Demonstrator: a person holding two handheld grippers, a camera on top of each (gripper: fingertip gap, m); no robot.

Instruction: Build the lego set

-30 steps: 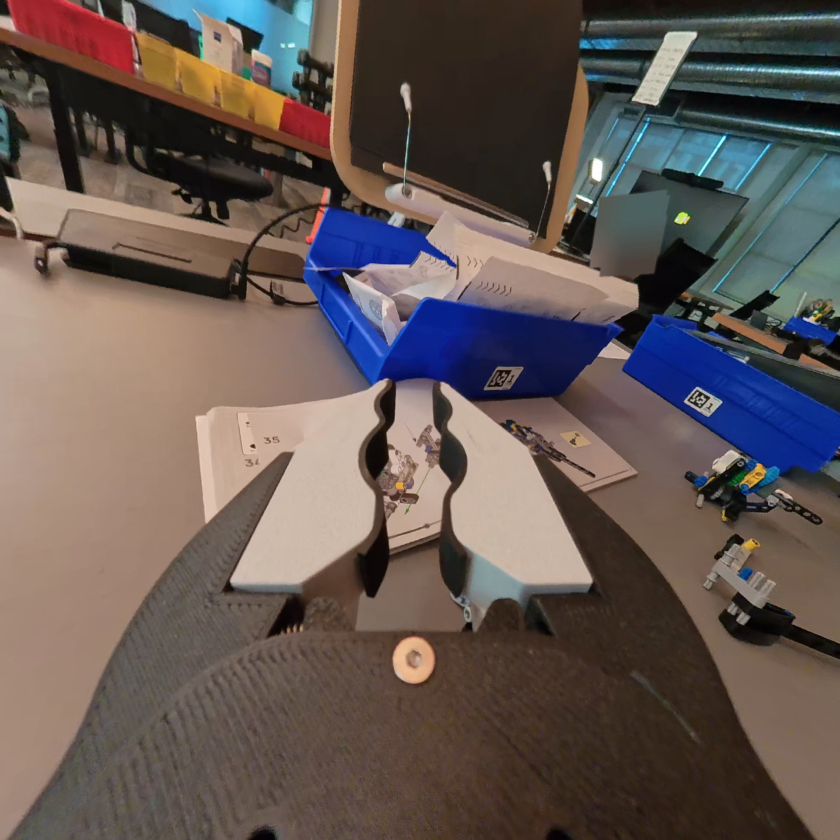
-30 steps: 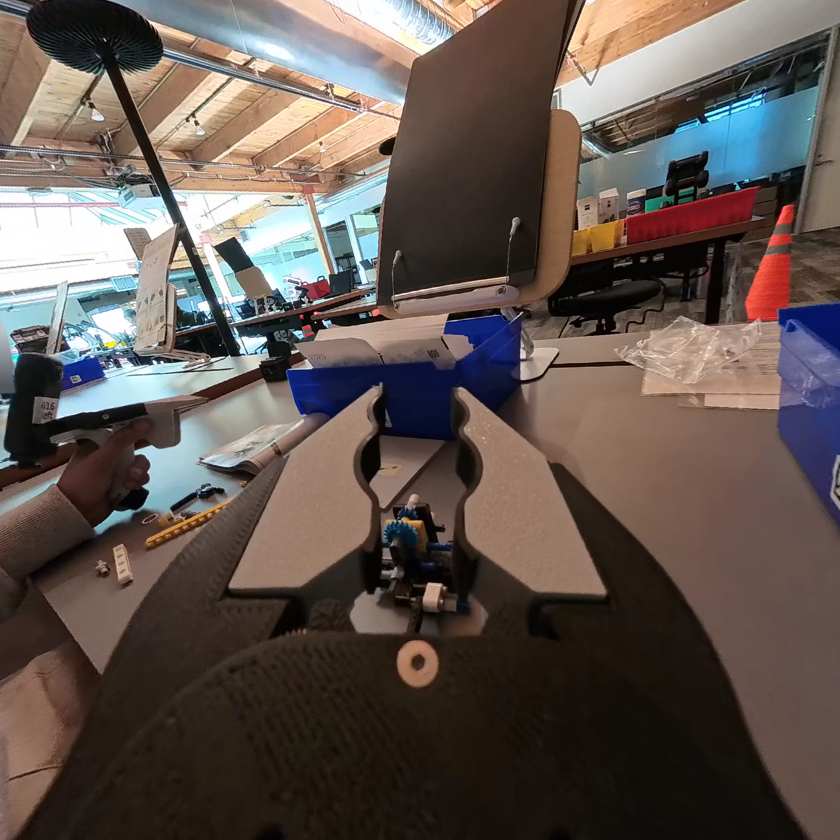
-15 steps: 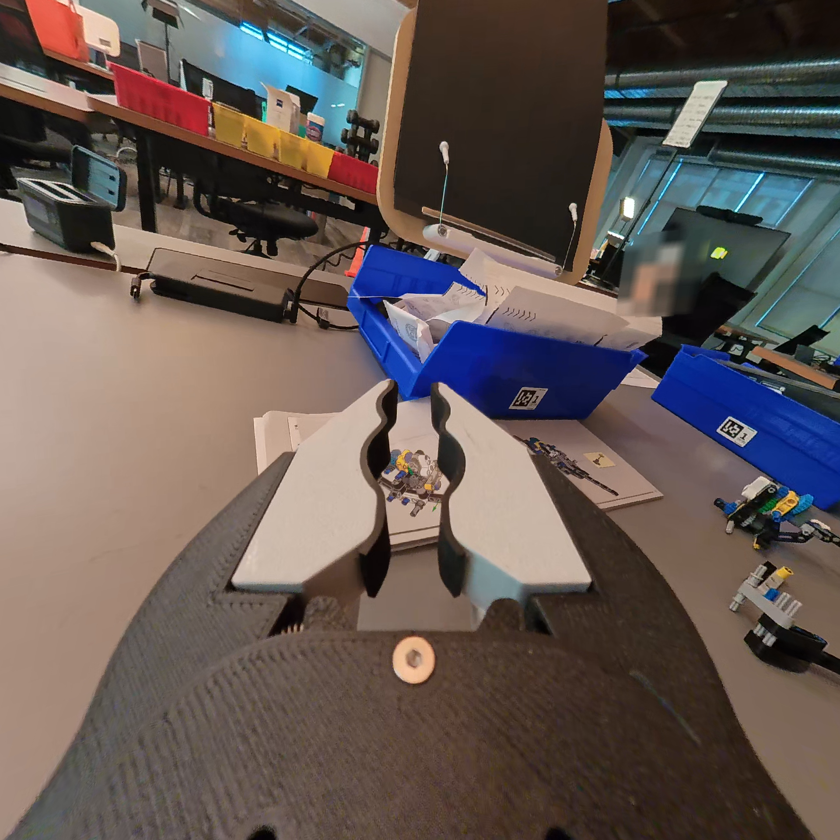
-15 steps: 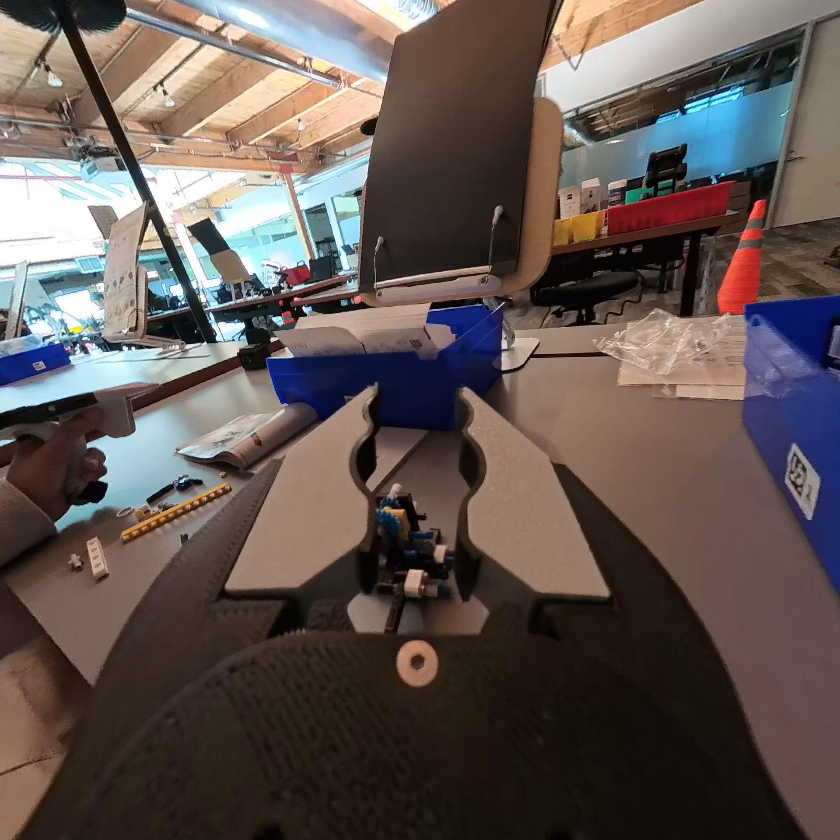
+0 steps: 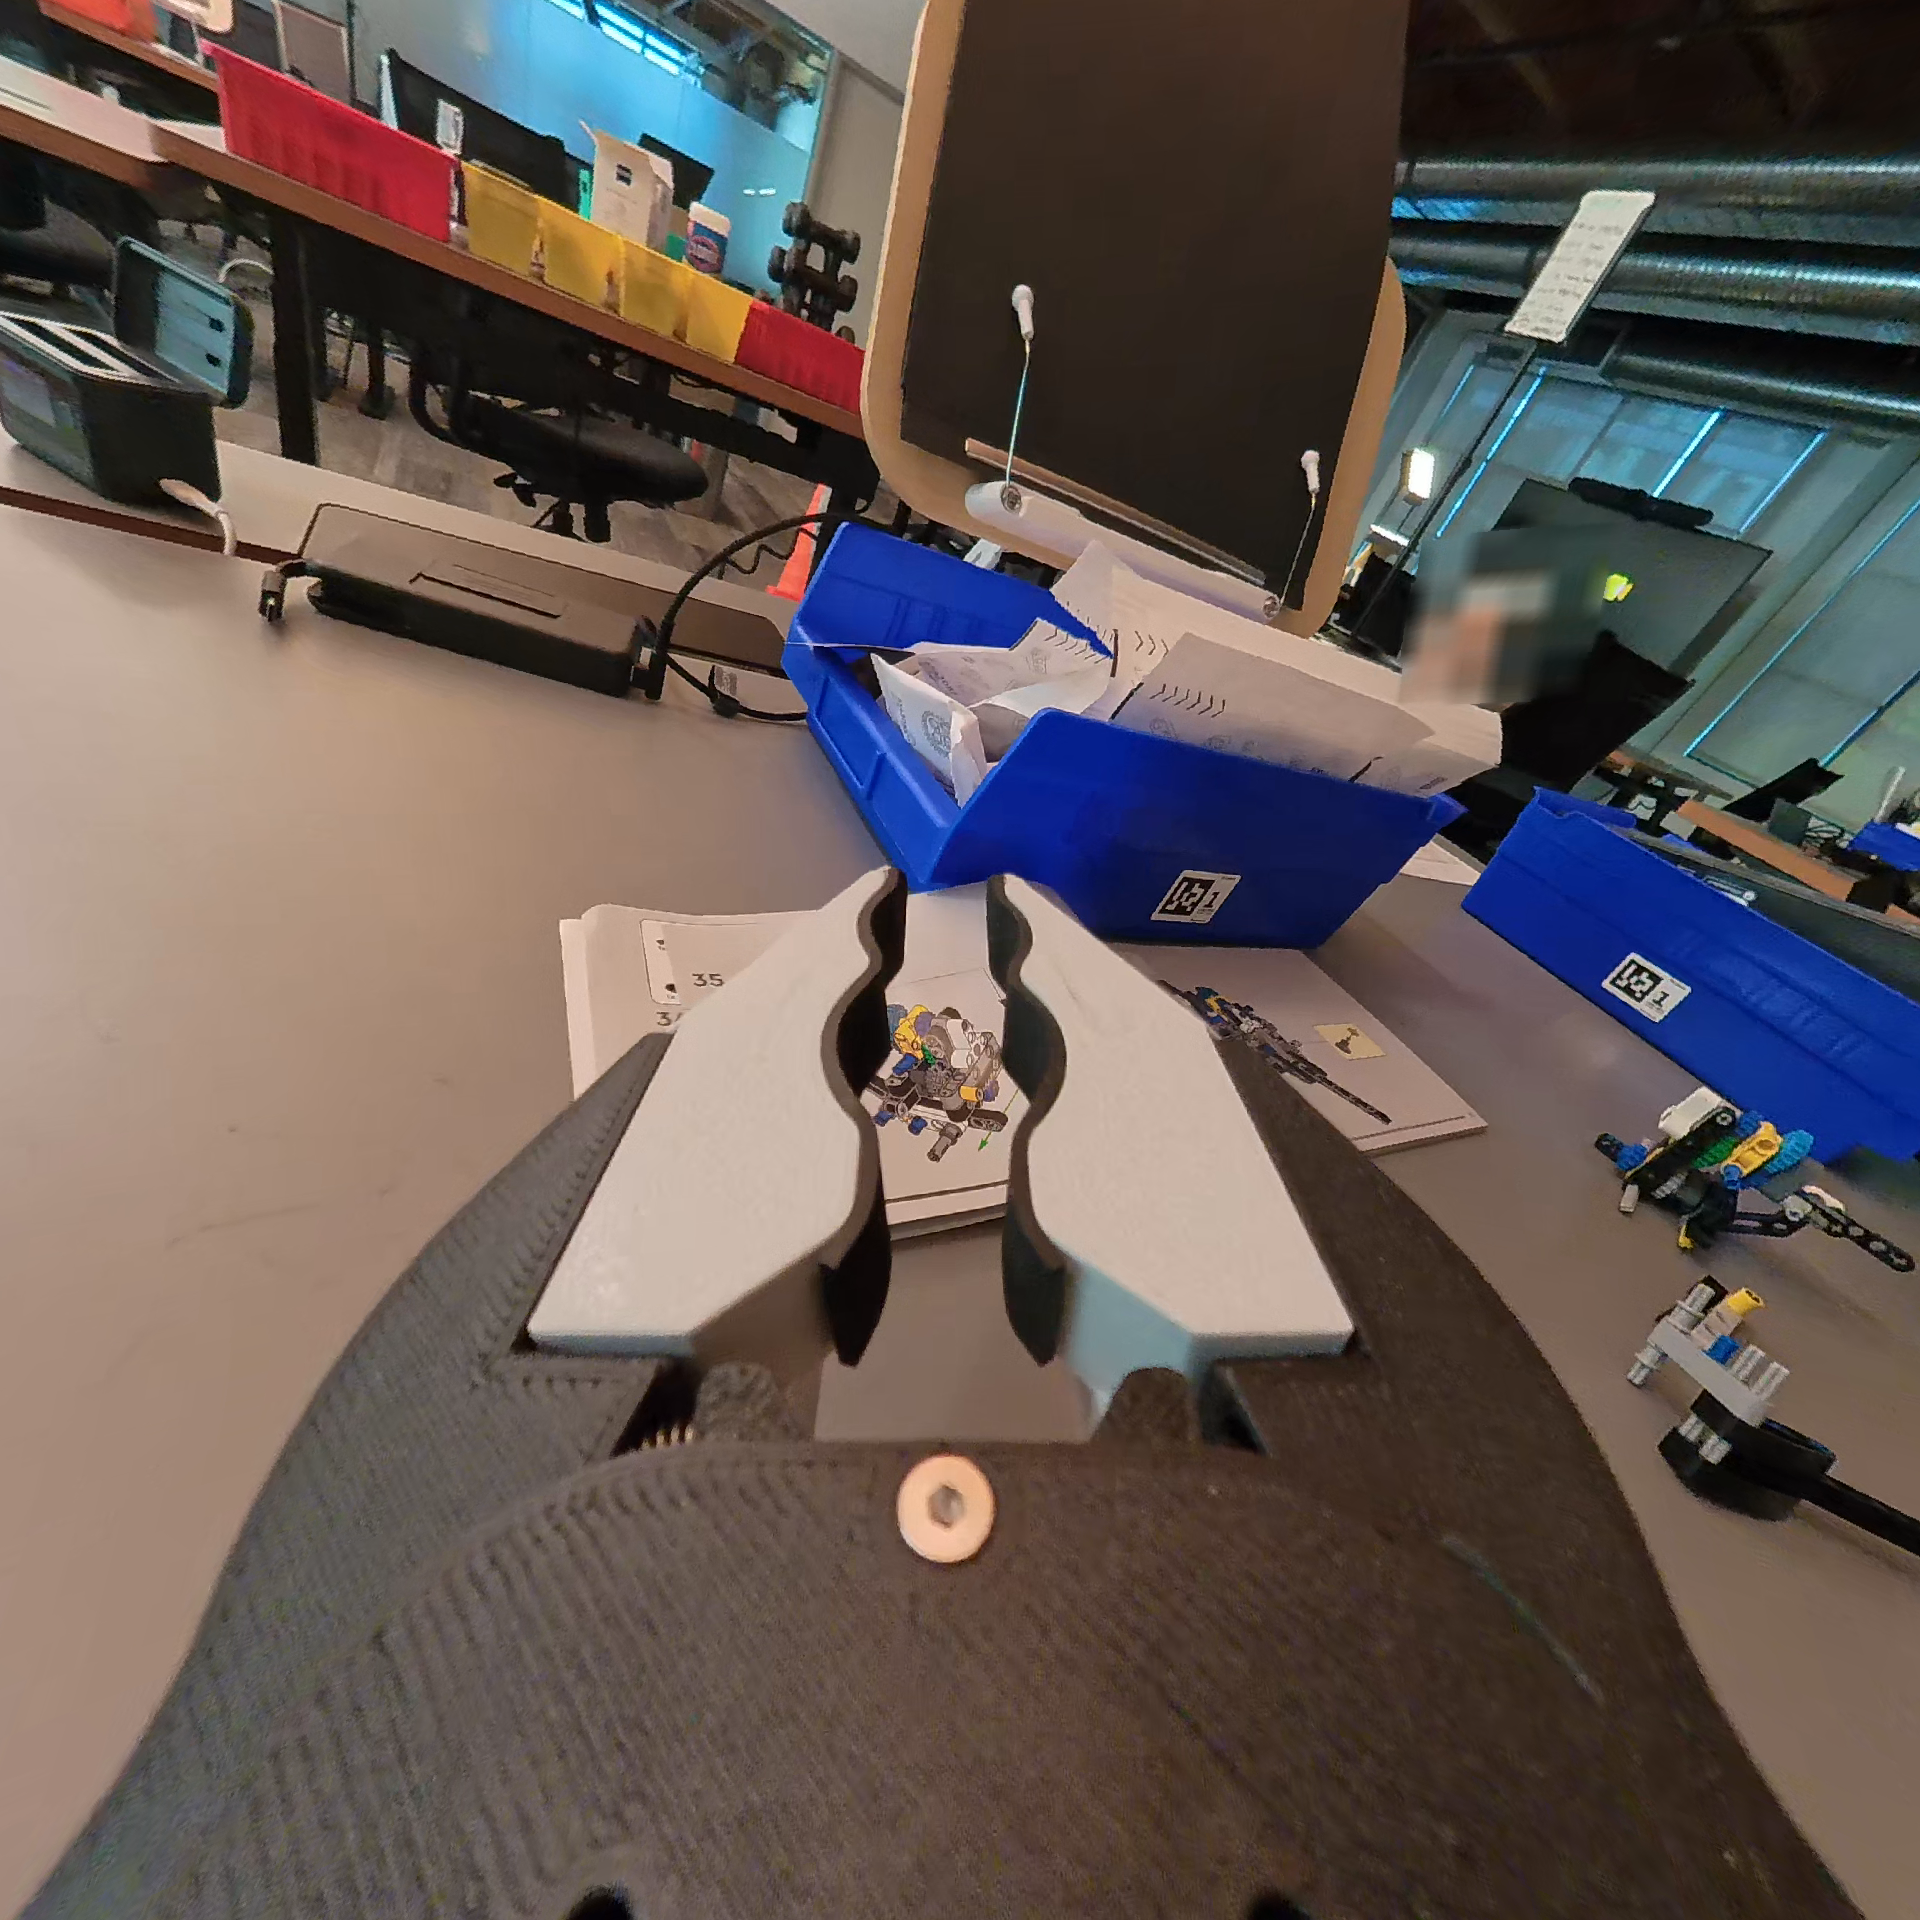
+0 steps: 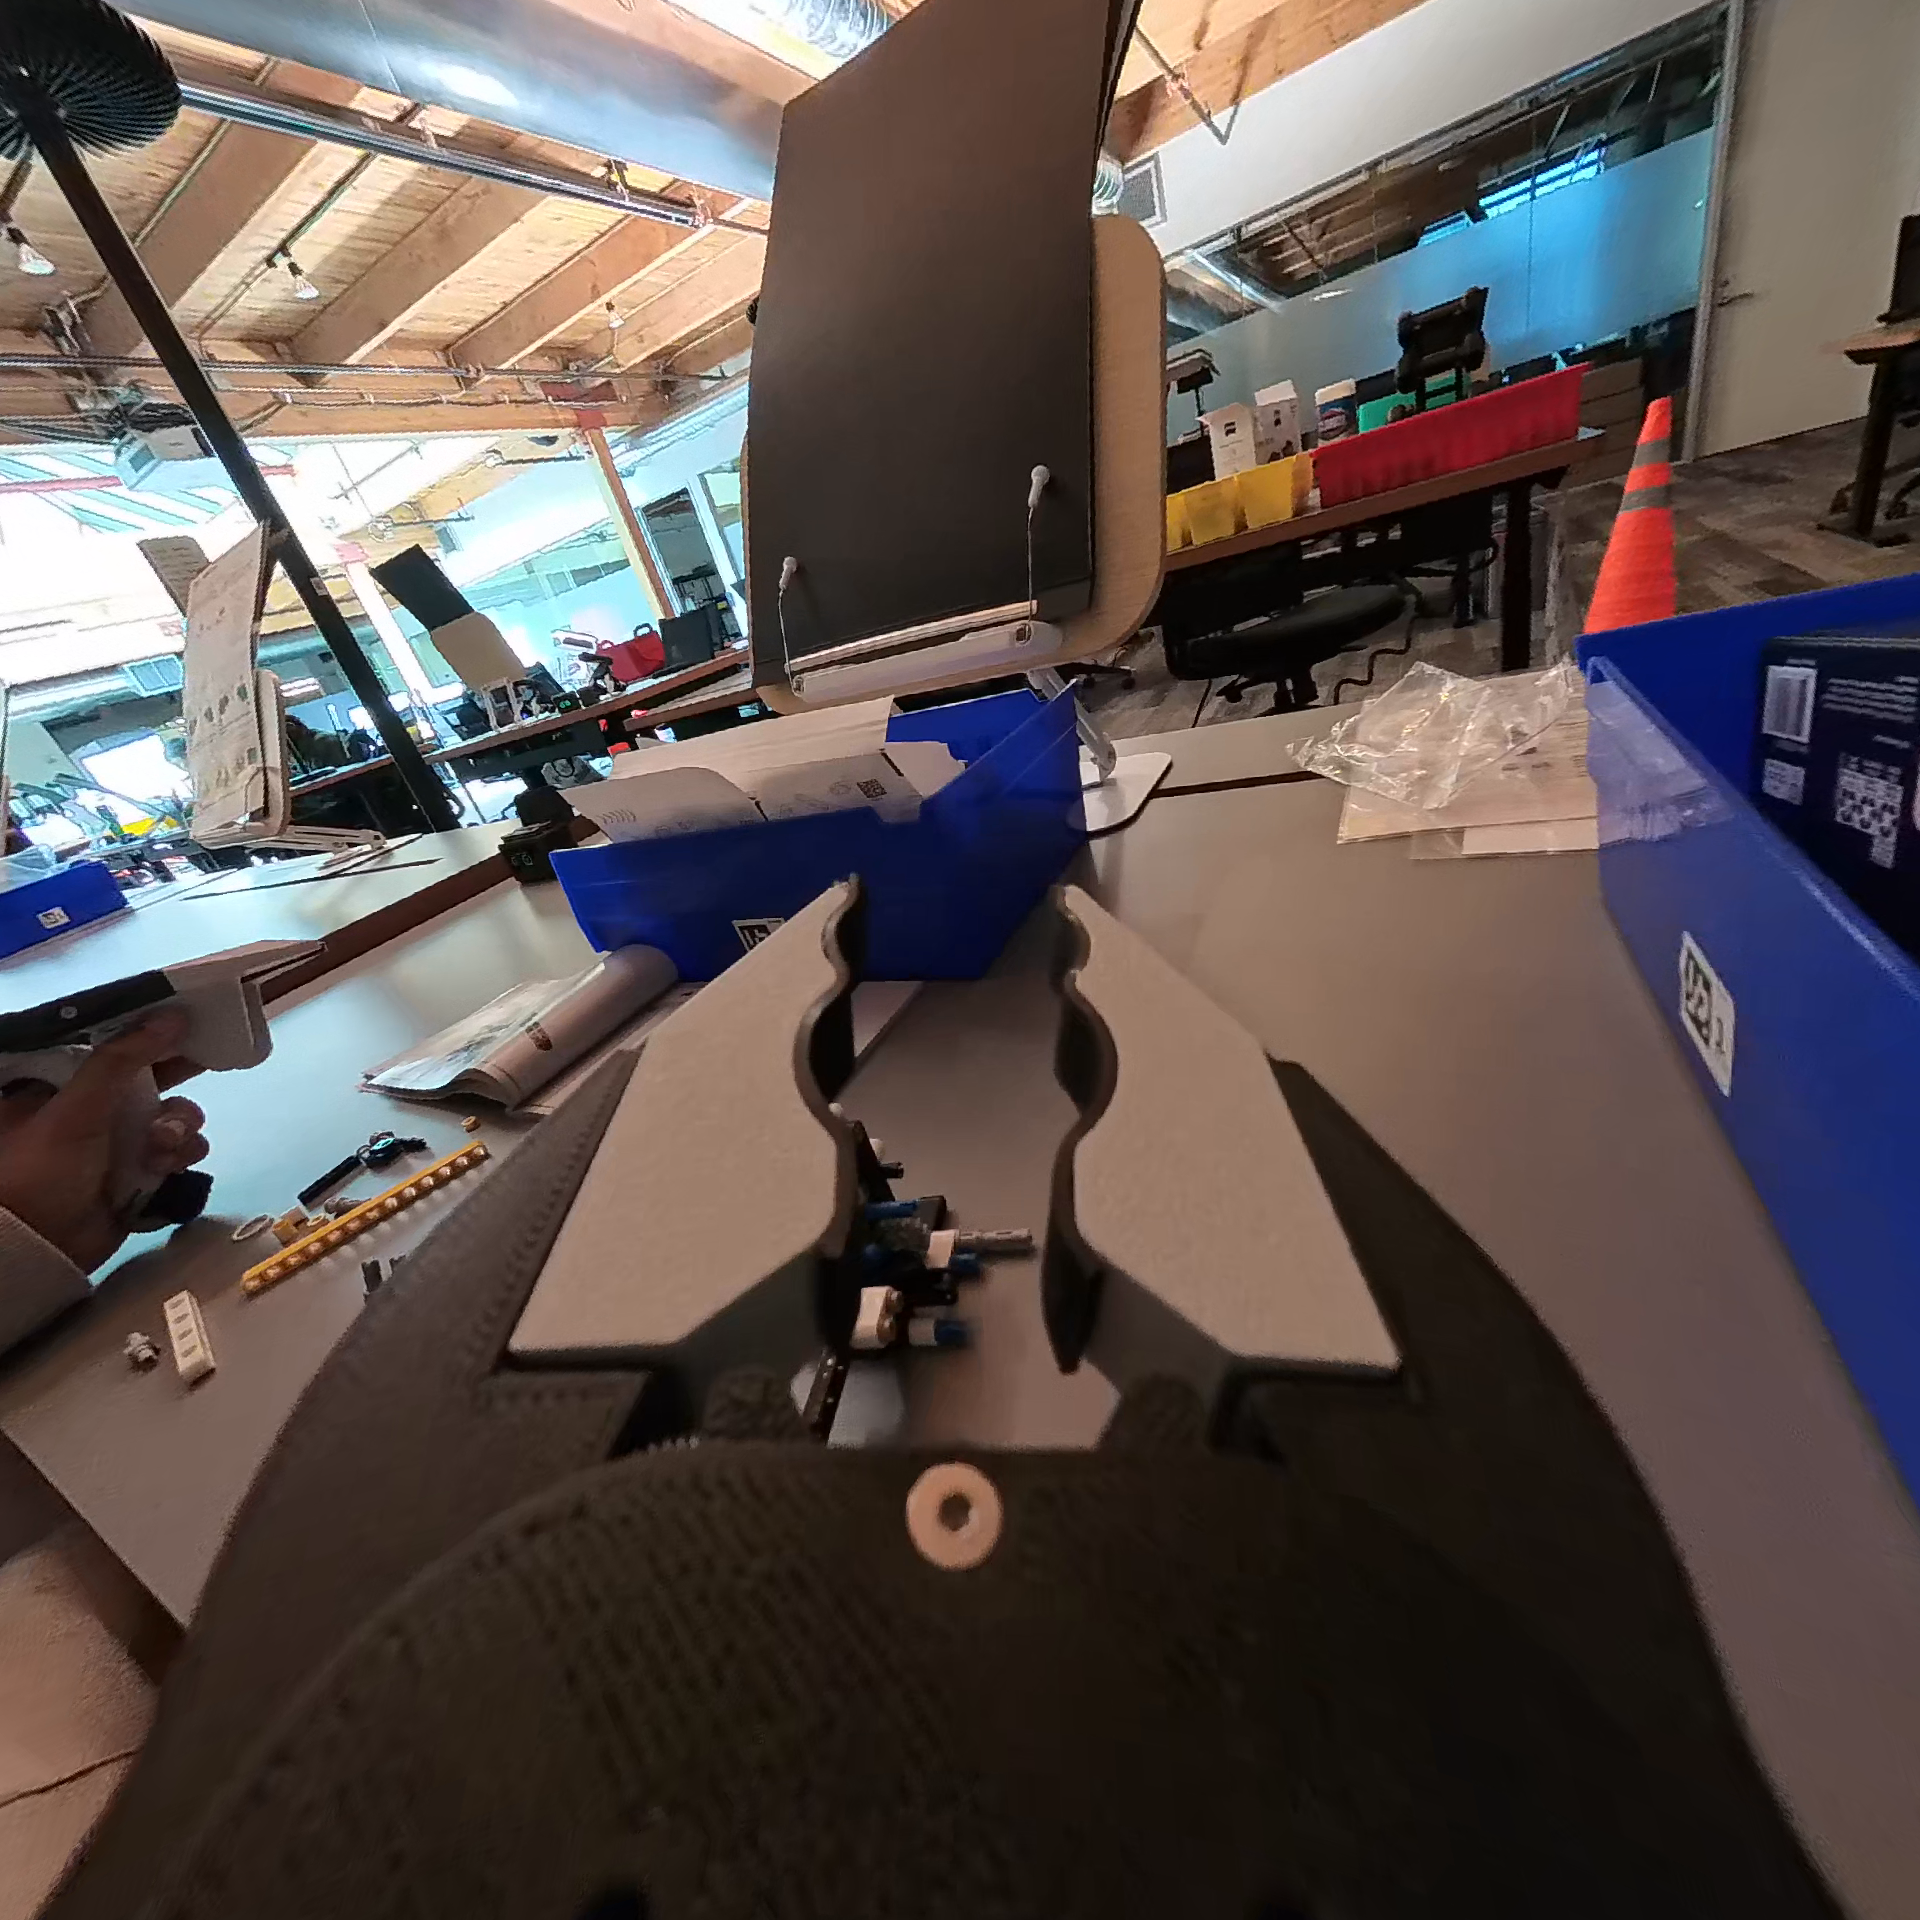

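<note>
The right tongs (image 6: 956,914) have spread; the lego assembly (image 6: 909,1262) (previously gripped) now sits loose.

Left gripper (image 5: 943,914): I hold it low and level, jaws a narrow gap apart with nothing between them; my hand (image 6: 99,1132) wraps its grip from below. Right gripper (image 6: 956,914): I have it pitched slightly downward, jaws spread wide and clamping nothing.

Writing on booklet (image 5: 1340,1070), bin tags (image 5: 1195,896) — seemingly codes
</note>
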